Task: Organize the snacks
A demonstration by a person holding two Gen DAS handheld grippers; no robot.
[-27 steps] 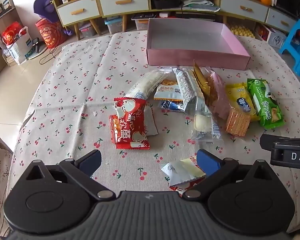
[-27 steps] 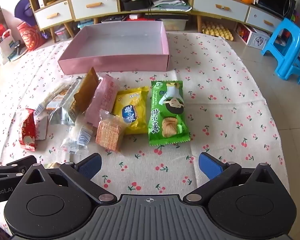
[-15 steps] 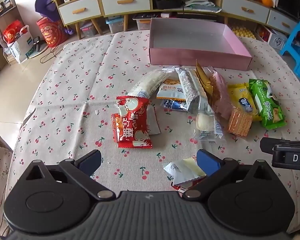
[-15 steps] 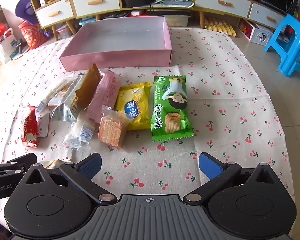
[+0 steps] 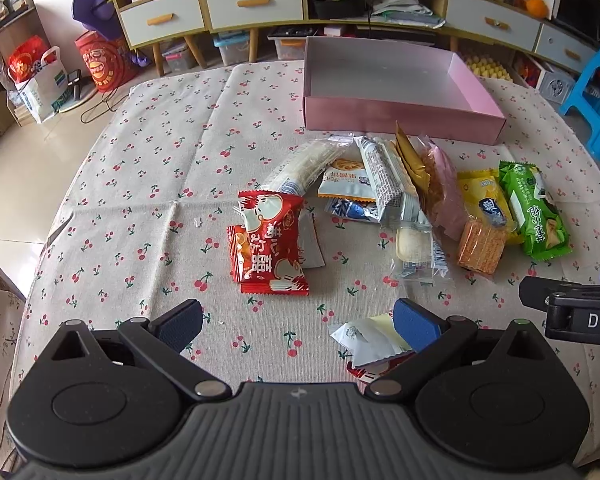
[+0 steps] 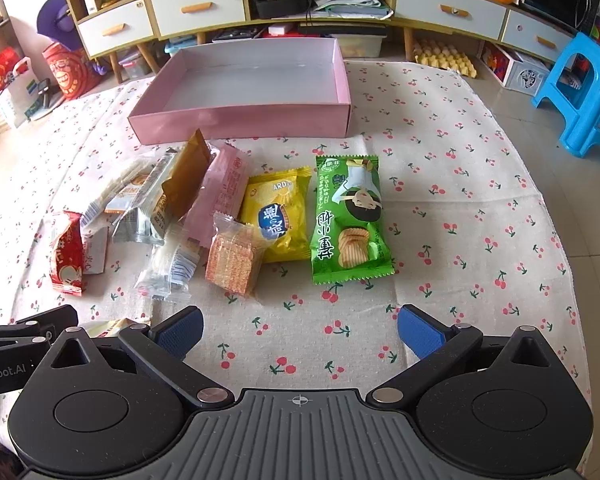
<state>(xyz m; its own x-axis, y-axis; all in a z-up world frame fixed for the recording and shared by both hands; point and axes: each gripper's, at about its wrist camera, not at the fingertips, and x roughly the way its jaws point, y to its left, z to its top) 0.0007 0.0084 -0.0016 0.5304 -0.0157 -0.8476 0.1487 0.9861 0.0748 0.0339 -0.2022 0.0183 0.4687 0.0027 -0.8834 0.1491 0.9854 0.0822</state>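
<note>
An empty pink box [image 5: 400,76] [image 6: 244,80] sits at the far side of the cherry-print tablecloth. Several snack packets lie in front of it: a red packet [image 5: 272,244] [image 6: 66,256], a green chips bag [image 5: 534,210] [image 6: 350,220], a yellow bag [image 6: 278,212], a wafer pack [image 6: 234,260] and a heap of silver, gold and pink wrappers [image 5: 384,184]. A small white packet [image 5: 368,340] lies by my left gripper's right finger. My left gripper [image 5: 296,322] is open and empty above the cloth. My right gripper [image 6: 298,330] is open and empty, in front of the green bag.
The table's cloth [image 5: 160,184] ends at rounded edges left and right. Behind the table stand a low cabinet with drawers [image 6: 448,12], storage bins and a blue plastic stool [image 6: 580,92]. Bags [image 5: 36,76] stand on the floor at the left.
Both gripper views have drifted slightly closer to the snacks and shifted a little. Both grippers stay open; no packet has moved.
</note>
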